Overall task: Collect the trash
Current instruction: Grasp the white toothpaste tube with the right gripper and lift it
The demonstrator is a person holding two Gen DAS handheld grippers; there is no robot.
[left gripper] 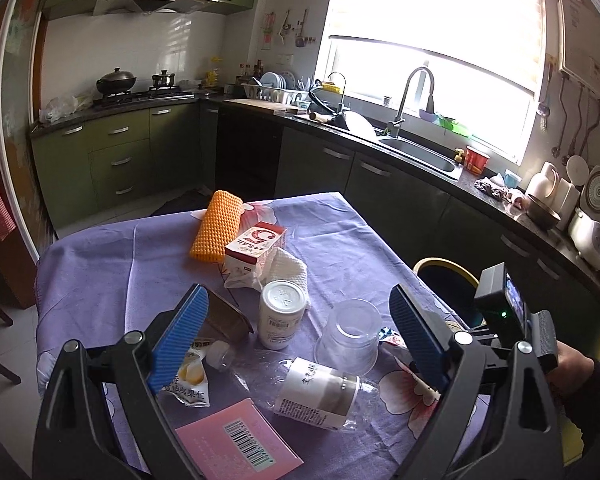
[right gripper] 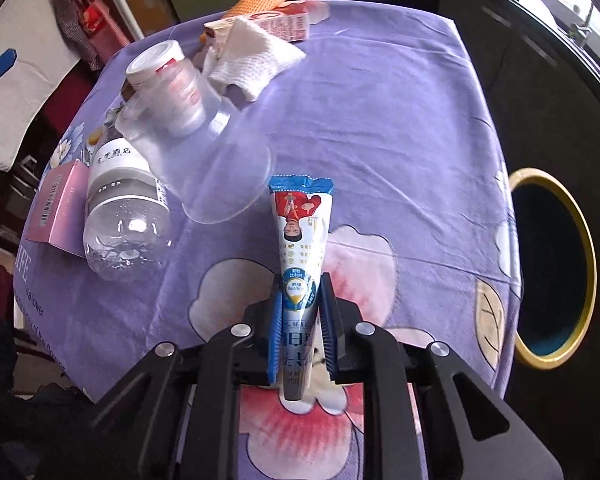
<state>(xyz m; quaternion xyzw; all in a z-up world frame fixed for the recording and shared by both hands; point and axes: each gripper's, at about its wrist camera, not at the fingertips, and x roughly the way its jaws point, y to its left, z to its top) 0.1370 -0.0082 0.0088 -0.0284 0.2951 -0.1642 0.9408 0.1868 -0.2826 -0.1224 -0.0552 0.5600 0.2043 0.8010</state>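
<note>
My right gripper is shut on a cone-shaped ice-cream wrapper, blue, white and red, held just above the purple flowered tablecloth. My left gripper stands open above the table, its blue pads wide apart with nothing between them. Below it lie a white can, an upturned clear plastic cup, a crushed clear bottle, a snack wrapper and a pink box. Further back are a milk carton and a crumpled tissue.
A dark bin with a yellow rim stands on the floor off the table's right edge, also seen as the bin. An orange rolled mat lies at the far side. Kitchen counters and a sink run behind.
</note>
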